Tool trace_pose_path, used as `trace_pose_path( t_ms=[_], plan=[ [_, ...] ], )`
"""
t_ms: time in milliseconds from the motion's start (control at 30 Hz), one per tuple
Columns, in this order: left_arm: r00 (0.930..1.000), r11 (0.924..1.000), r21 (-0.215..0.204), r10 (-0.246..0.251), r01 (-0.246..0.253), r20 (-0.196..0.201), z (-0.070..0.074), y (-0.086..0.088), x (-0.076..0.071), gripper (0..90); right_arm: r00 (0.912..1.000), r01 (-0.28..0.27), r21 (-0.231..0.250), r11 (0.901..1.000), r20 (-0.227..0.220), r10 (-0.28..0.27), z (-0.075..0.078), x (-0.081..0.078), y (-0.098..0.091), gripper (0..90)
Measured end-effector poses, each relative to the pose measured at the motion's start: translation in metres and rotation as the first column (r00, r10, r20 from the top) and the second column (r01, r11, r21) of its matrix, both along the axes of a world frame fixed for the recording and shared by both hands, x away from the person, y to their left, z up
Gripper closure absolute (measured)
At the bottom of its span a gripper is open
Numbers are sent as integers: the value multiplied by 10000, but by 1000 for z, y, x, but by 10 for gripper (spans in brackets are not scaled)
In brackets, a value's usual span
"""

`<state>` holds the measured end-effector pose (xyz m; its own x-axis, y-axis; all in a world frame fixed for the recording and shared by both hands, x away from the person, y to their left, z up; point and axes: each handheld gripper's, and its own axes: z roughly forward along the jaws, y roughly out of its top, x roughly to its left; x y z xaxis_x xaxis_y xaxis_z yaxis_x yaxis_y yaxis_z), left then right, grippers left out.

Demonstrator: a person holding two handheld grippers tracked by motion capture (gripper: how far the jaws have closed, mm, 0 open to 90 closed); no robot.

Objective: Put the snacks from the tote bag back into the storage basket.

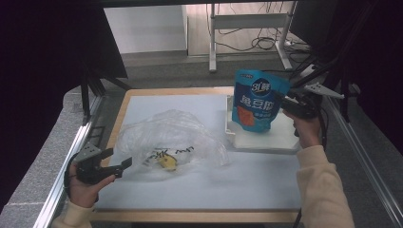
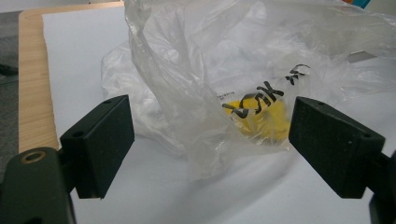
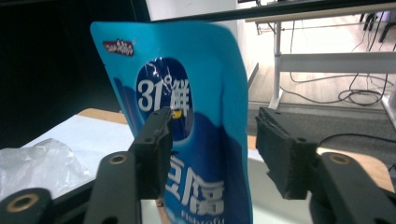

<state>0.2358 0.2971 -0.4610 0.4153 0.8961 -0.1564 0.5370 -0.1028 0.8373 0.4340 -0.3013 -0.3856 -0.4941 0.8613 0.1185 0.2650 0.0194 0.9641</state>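
Grip, right: right hand-held gripper [image 3: 210,154] has its jaws parted, with the blue pouch [image 3: 187,121] standing between them; the left pad lies against the pouch face, the right pad stands clear of its edge, so nothing is clamped.
Grip, left: left hand-held gripper [image 2: 210,144] is spread wide and empty, low over the desk [image 1: 199,190].
Pouch position: upright in the white tray [image 1: 266,140] at the far right of the desk, long axis vertical, top edge above the jaws.
Bag position: clear plastic bag [image 1: 171,137] lies crumpled on the left half of the desk, just ahead of the left jaws, with a yellow item [image 2: 261,119] inside it.
Key relation: the pouch sits directly in the right jaws' gap, well apart from the left hand; the bag mouth belongs to the left hand, the nearer one.
Judgement: the pouch looks freshly set down or about to be taken.
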Motion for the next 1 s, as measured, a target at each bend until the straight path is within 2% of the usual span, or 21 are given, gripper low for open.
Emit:
trace_pose_path(
  t_ms=[200, 500, 600, 833, 1000],
  plan=[
    [10000, 10000, -24, -11, 11, 6, 2, 0, -1, 146, 9995, -11, 253, 9997, -303, 18, -7, -10, -5, 406],
    [9999, 9999, -58, -97, 97, 58, 3, -2, 0, 146, 9982, 82, 224, 9997, -596, -68, -16, -35, -12, 377],
    [9999, 9999, -61, -110, 111, 56, 2, -2, 0, 146, 9976, -201, 417, 9989, -647, 227, -19, -48, -13, 371],
    [9999, 9999, -43, -130, 130, 38, 2, -4, 0, 146, 9936, -839, 352, 9959, -724, 863, -25, -78, -9, 367],
    [9999, 9999, -34, -165, 165, 5, 0, -5, 0, 146, 9857, -1396, -1, 9902, -953, 1390, -39, -96, 5, 363]
  ],
)
